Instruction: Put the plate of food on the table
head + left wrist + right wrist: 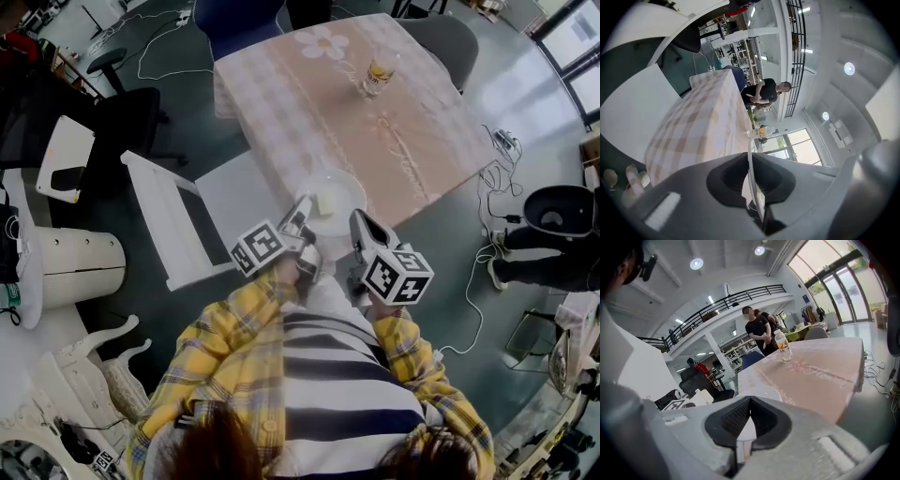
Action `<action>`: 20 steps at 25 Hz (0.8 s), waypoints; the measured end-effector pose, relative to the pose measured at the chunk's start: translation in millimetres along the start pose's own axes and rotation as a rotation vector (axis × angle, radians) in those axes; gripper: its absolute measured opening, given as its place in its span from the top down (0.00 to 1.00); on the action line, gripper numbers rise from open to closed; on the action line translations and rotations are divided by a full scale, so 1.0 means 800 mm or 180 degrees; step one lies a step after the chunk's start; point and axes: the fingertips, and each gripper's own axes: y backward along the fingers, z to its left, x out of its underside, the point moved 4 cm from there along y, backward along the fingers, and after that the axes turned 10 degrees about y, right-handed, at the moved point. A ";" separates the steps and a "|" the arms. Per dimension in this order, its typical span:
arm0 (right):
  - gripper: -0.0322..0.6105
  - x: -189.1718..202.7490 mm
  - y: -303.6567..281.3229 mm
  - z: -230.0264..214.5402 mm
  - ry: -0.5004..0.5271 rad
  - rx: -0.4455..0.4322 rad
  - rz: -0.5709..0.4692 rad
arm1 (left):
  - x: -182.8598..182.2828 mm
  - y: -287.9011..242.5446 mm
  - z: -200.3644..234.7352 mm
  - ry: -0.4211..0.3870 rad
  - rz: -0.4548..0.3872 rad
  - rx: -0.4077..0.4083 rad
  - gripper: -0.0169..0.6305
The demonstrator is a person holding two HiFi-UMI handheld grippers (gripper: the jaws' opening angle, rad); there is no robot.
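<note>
While left claw (303, 214) and right claw (360, 225) are pinching only the plate (345, 186) rim, it's likely risking tilting and spilling food (325, 202).

table (309, 112) is covered in matt checked cloth, plate (352, 186) is finished smooth glossy white, bottle (379, 73) is made of clear plastic, floor (441, 253) is polished shiny

Head view looks steeply down from overhead onto the desk (422, 141). Each gripper view sits close behind its own fingers (731, 180), facing across that same desk toward the bottle (379, 73).
</note>
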 end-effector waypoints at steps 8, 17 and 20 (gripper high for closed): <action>0.95 -0.023 -0.025 -0.037 -0.0020 -0.0015 0.0040 | -0.008 -0.050 -0.001 0.0003 -0.0054 -0.0062 0.95; 0.95 -0.048 -0.048 -0.064 -0.0006 -0.0130 0.0066 | -0.016 -0.097 -0.007 -0.0069 -0.0154 -0.0096 0.95; 0.95 -0.052 -0.056 -0.074 -0.0016 -0.0159 0.0101 | -0.017 -0.113 -0.005 -0.0023 -0.0190 -0.0119 0.95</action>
